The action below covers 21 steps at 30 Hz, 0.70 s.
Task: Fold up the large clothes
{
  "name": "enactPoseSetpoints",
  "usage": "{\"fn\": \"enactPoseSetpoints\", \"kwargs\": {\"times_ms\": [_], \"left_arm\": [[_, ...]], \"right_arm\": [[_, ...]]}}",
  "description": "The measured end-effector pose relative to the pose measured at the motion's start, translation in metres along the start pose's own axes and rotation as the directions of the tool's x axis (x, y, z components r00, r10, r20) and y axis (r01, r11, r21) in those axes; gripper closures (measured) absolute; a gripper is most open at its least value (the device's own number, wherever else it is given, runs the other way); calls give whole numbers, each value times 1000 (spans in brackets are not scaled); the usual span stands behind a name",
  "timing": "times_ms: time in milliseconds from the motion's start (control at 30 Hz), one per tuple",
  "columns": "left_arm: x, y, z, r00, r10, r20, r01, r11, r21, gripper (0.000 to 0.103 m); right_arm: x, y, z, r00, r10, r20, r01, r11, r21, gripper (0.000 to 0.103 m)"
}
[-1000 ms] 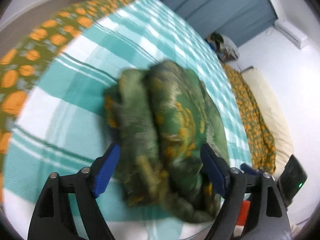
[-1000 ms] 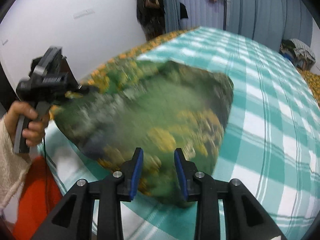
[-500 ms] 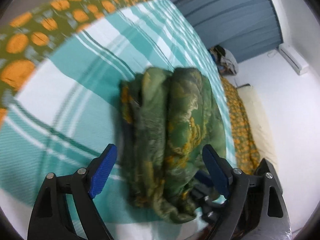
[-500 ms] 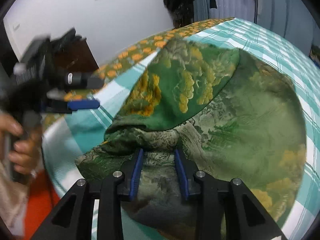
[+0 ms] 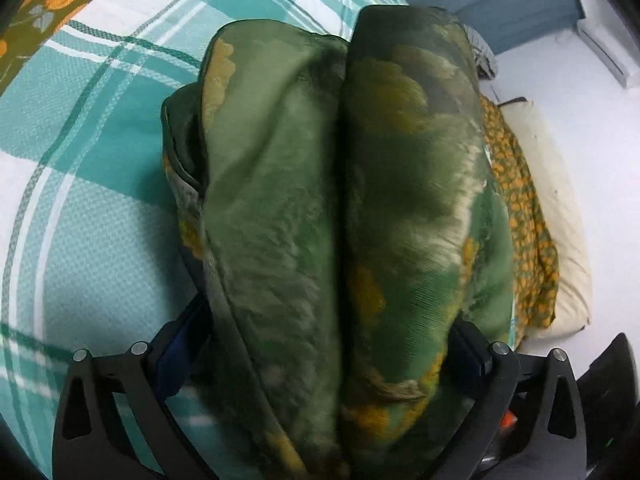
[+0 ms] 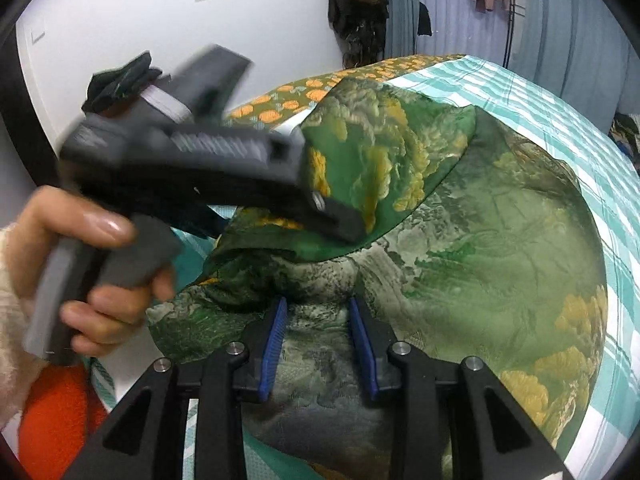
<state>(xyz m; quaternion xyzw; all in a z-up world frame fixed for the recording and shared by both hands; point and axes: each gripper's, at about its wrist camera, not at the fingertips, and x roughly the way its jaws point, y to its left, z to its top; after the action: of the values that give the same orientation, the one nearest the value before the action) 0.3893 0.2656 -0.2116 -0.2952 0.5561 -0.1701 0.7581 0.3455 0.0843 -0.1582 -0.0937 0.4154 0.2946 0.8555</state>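
A green cloth (image 5: 280, 200) with yellow-orange print lies folded in a thick bundle on the teal checked bedcover (image 5: 80, 200). My left gripper (image 5: 324, 320) straddles its near end, jaws opening wide. The bundle bulges between the fingers and hides most of the blue pads. In the right wrist view the cloth (image 6: 480, 260) spreads over the bed with a flap folded across the top. The left gripper (image 6: 340, 224), held by a hand (image 6: 100, 232), rests over that flap. My right gripper (image 6: 318, 320) is shut on a bunched fold at the cloth's near edge.
An orange-patterned sheet (image 5: 520, 200) and a cream pillow (image 5: 560, 220) lie along the bed's right side by the white wall. Blue curtains (image 6: 560, 20) and hanging clothes (image 6: 360, 0) stand behind the bed. An orange-red thing (image 6: 52, 420) sits below the hand.
The left gripper came down and forward over the bundle, and its jaws spread wider around it. The cloth, carried by the right gripper a second ago, now rests on the bed.
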Motion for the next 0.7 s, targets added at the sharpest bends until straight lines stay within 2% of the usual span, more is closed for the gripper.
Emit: {"fn": "enactPoseSetpoints", "kwargs": {"times_ms": [67, 133, 167, 233, 300, 400, 433, 467, 500, 567, 633, 700], "left_arm": [[1, 4, 1, 1000, -8, -8, 8, 1000, 3, 2], [0, 4, -3, 1000, -2, -11, 3, 1000, 22, 3], [1, 5, -3, 1000, -4, -11, 4, 1000, 22, 2], [6, 6, -1, 1000, -5, -13, 6, 1000, 22, 2], [9, 8, 0, 1000, -10, -18, 10, 1000, 24, 2], [13, 9, 3, 1000, -11, -23, 11, 1000, 27, 2], [14, 11, 7, 1000, -11, -23, 12, 1000, 28, 2], [16, 11, 8, 1000, -12, -23, 12, 999, 30, 2], [16, 12, 8, 1000, -14, -23, 15, 999, 32, 2], [20, 12, 10, 999, -19, -25, 20, 999, 31, 2], [26, 11, 9, 999, -21, -29, 22, 999, 34, 1], [30, 13, 12, 999, -16, -32, 17, 999, 35, 1]], "right_arm": [[-17, -13, 0, 999, 35, 0, -34, 998, 58, 68], [-45, -32, -7, 997, 61, 41, -66, 992, 110, 52], [-61, -44, -11, 996, 50, 75, -60, 989, 137, 46], [-85, -70, -20, 992, -3, 128, -21, 983, 184, 24], [-100, -109, -36, 989, -65, 136, 29, 967, 252, 21], [-85, -168, -61, 997, -81, 15, 70, 937, 343, 21], [-79, -183, -69, 998, -63, -15, 64, 923, 379, 21], [-76, -195, -73, 999, -28, -20, 34, 910, 412, 21], [-74, -204, -77, 999, 36, -1, -32, 888, 458, 21], [-67, -212, -78, 980, 184, 71, -193, 828, 526, 21], [-57, -216, -77, 967, 234, 100, -249, 793, 557, 21], [-35, -217, -71, 962, 260, 83, -260, 782, 566, 21]]}}
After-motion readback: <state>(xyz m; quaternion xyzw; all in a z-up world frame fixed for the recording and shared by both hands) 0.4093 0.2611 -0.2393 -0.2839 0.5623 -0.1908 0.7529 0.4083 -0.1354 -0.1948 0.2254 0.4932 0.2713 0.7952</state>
